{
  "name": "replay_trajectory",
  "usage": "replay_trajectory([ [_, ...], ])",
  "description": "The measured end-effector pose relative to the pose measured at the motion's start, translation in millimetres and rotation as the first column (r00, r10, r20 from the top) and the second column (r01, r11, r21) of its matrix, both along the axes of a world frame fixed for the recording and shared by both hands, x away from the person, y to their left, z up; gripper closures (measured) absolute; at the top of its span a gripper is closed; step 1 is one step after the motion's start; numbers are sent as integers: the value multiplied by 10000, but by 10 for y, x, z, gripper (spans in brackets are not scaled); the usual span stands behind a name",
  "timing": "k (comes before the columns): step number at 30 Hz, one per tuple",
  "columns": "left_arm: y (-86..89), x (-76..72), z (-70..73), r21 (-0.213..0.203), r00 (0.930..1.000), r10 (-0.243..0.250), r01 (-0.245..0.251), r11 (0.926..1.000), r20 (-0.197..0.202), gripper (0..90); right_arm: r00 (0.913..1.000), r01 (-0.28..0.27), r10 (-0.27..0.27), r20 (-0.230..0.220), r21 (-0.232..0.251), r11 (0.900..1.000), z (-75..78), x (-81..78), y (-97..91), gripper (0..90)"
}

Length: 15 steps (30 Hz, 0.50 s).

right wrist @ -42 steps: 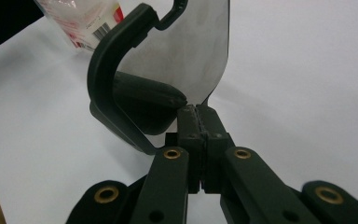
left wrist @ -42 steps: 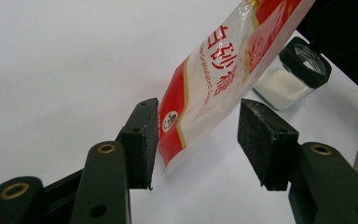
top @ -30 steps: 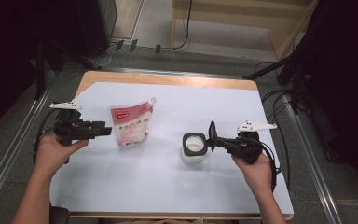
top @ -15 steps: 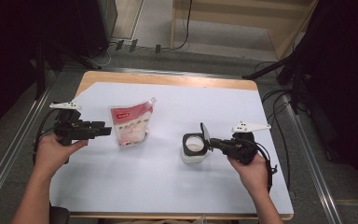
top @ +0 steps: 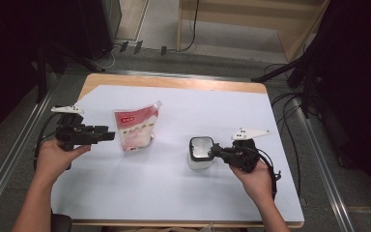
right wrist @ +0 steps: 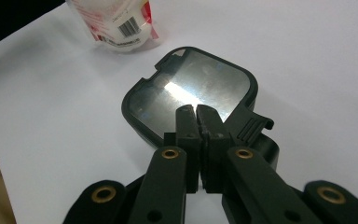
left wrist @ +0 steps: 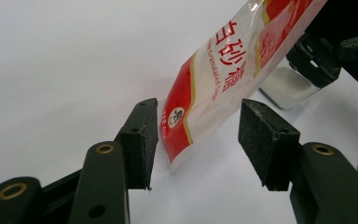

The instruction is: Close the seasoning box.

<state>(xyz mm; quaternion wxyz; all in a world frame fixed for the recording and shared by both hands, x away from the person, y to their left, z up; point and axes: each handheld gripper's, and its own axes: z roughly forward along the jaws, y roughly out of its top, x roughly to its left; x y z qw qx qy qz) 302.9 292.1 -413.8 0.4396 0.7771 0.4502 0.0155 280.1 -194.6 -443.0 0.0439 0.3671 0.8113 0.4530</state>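
Glossy red-and-white pouch (left wrist: 223,79) between spread left gripper (left wrist: 198,135) pads; right gripper (right wrist: 199,114) pressed together over square mirrored lid (right wrist: 191,93)

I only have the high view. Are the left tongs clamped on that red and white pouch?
Observer: No. The left tongs stand open; the pouch has its lower corner between the pads, unpinched.
Operator: And the right tongs?
Observer: The right tongs are shut with nothing between them, tips over the container's lid.
Operator: What's in the pouch?
Observer: Its label reads Granulated Sugar.
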Motion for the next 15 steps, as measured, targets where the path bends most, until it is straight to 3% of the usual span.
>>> replay_trajectory([
  [15,-23,3,-17,142,10000,-30,30,9999,-18,485,9992,273,-273,280,9,9996,41,-15,-45,803],
])
